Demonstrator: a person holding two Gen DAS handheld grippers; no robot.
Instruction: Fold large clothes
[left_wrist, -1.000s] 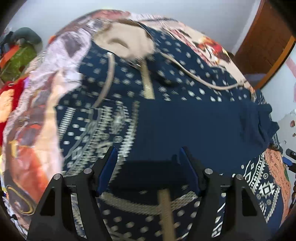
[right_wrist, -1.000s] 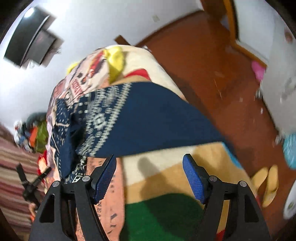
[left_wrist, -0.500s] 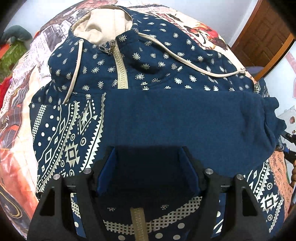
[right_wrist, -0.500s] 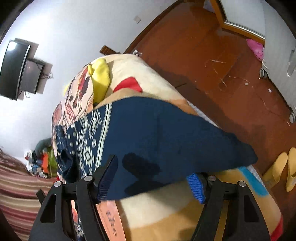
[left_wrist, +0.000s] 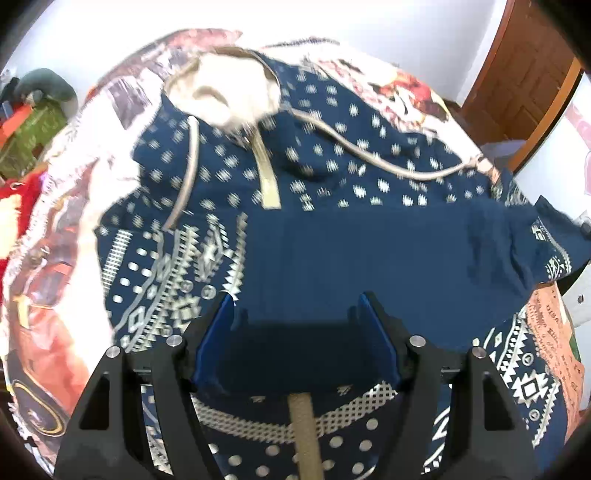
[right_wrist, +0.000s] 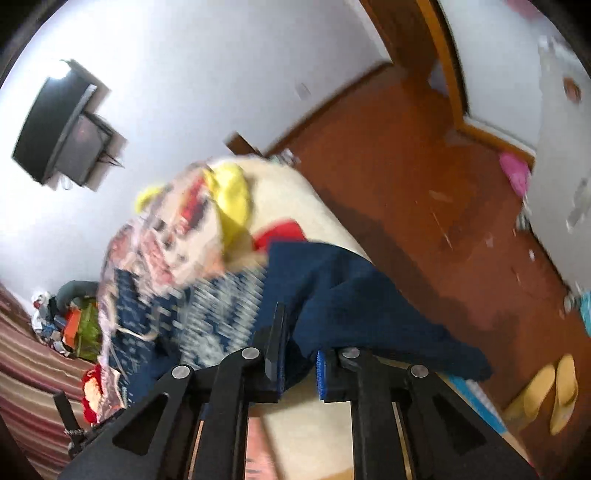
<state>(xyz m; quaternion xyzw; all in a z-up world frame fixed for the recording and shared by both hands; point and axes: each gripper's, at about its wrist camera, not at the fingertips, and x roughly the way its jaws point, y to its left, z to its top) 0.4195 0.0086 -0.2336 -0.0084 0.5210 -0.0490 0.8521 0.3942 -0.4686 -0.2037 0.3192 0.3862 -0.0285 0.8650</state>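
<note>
Navy patterned hoodie spread on the bed, one sleeve folded across its chest.

The hoodie lies front-up on the bed's printed blanket, cream-lined hood toward the far edge, with its zipper and drawstrings showing. The plain navy sleeve crosses the body from the right edge of the bed toward the middle. The left hand-held gripper hangs over the sleeve's near edge with its blue pads wide apart, gripping nothing. The right hand-held gripper has its pads drawn close together on a fold of the navy fabric at the bed's edge, beside the wooden floor. Yellow slippers lie on the floor.
</note>
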